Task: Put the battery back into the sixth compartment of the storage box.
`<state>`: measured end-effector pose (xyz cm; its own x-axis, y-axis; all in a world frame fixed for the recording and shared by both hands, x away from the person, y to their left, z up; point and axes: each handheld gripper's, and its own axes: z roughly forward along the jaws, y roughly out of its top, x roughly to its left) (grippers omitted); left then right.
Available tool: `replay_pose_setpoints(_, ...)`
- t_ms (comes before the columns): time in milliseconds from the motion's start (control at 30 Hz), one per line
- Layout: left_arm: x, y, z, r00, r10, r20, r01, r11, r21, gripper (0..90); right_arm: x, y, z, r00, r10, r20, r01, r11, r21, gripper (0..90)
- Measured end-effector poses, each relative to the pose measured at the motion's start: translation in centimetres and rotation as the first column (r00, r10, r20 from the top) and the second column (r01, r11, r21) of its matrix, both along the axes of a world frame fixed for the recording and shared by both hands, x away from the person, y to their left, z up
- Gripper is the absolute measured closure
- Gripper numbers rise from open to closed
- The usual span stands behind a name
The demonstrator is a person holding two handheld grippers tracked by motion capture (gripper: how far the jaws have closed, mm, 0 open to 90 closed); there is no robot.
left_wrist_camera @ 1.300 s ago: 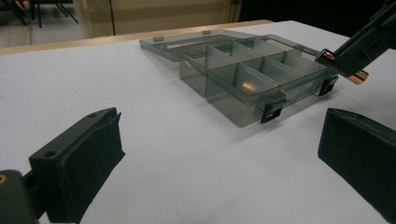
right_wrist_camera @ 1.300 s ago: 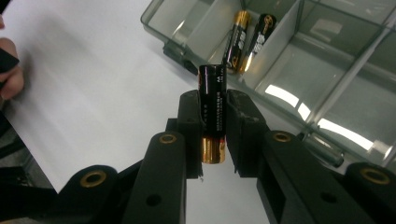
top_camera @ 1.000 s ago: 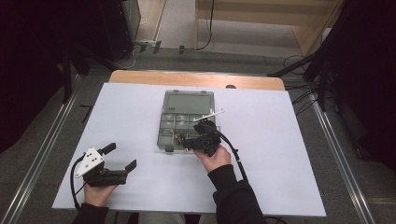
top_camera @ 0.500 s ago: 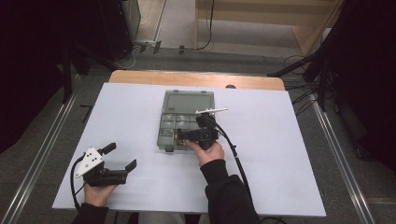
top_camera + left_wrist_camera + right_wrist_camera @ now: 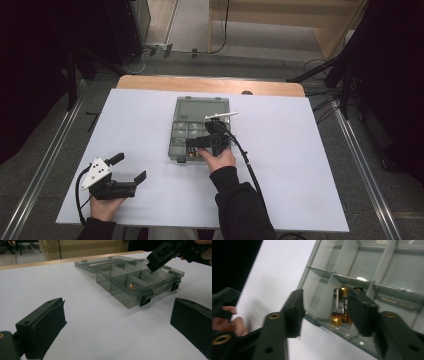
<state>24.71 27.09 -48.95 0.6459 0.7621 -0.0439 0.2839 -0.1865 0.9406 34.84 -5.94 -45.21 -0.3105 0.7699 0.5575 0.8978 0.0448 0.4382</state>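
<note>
Your right gripper (image 5: 325, 312) hangs spread over the batteries (image 5: 340, 307) to straddle them; left gripper (image 5: 127, 167) rests released.

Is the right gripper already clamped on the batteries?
No: the right gripper is open, its fingers apart above the batteries lying in the box.

The right gripper (image 5: 196, 143) has swung left — over the organizer box (image 5: 200, 129).
</note>
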Motion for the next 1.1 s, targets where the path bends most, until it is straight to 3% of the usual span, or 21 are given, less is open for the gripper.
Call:
replay_pose_setpoints(200,0.0,-0.1,0.0,1.0000,-0.003,0.001,0.003,1.0000,0.003,0.0,-0.9,-0.3,0.7,0.9951,0.070,0.069,-0.070,0.998,0.003,12.7)
replay_pose_setpoints(333,0.0,-0.1,0.0,1.0000,-0.002,-0.001,0.002,1.0000,0.003,0.0,-1.5,-0.5,1.3,0.9891,0.088,0.118,-0.090,0.996,0.011,0.0)
replay_pose_setpoints(467,0.0,-0.1,0.0,1.0000,-0.003,-0.003,0.003,1.0000,0.003,0.0,-2.1,-0.9,1.8,0.9759,0.107,0.190,-0.108,0.994,-0.003,0.0)
replay_pose_setpoints(700,0.0,-0.1,0.0,1.0000,-0.005,-0.001,0.005,1.0000,0.003,0.0,-2.2,-1.9,1.9,0.9626,0.129,0.238,-0.120,0.991,-0.051,0.0)
replay_pose_setpoints(1000,0.0,-0.1,0.0,1.0000,-0.003,-0.002,0.003,1.0000,0.003,0.0,-2.8,-4.4,1.9,0.9368,0.126,0.327,-0.097,0.990,-0.102,0.0)
replay_pose_setpoints(1100,0.0,-0.1,0.0,1.0000,-0.002,-0.002,0.002,1.0000,0.004,0.0,-3.1,-5.3,1.5,0.9359,0.116,0.333,-0.081,0.990,-0.116,0.0)
